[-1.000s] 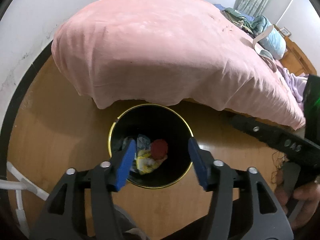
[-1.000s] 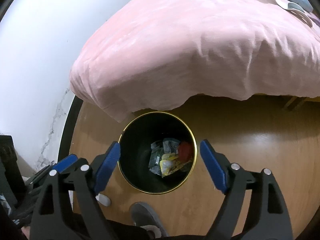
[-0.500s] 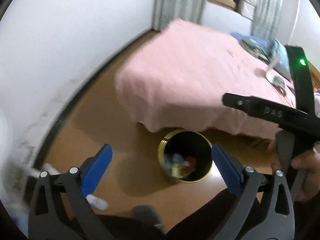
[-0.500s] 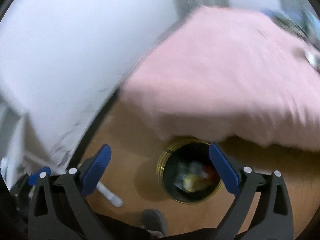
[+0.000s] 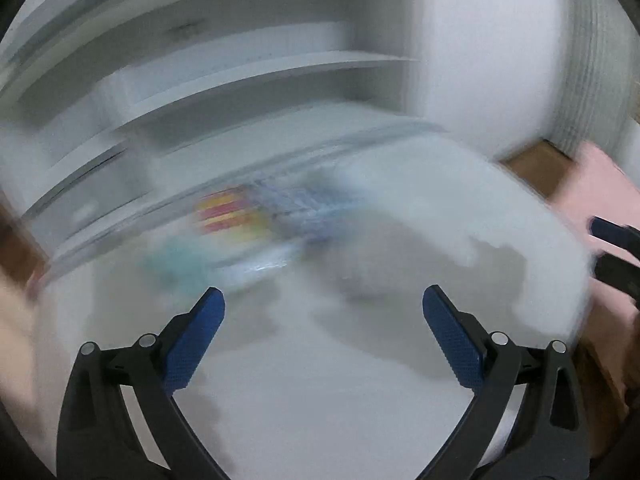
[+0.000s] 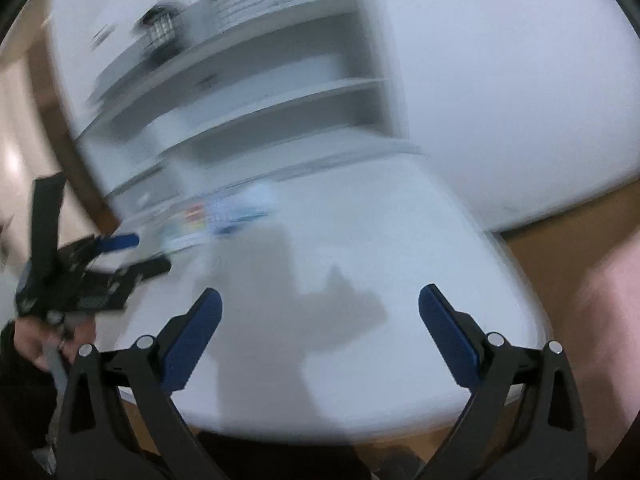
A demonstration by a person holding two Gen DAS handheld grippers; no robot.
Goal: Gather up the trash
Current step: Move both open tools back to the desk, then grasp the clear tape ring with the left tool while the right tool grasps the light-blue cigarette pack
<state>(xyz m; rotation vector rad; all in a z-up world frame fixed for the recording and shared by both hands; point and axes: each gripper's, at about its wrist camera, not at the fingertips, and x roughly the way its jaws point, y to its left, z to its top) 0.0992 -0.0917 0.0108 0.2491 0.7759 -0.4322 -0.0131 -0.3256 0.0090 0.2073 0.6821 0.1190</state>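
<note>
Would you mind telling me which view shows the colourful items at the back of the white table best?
The left wrist view: the colourful items are larger and nearer centre there, with red and yellow stripes visible, though motion-blurred. The right wrist view shows them smaller, further left and equally blurred, beyond the left claw.

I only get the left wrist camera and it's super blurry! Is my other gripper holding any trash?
Observer: No. In the right wrist view the right gripper has its fingers wide apart over the white table, with nothing between them.
Operator: What's on top of the shelves?
Observer: A dark boxy thing sits on top of the shelf unit. It's too blurred to name.
Operator: Can you see my left gripper from there?
Observer: Yes. The left gripper shows from the side at the left edge, held in a hand, fingers apart and empty.
</note>
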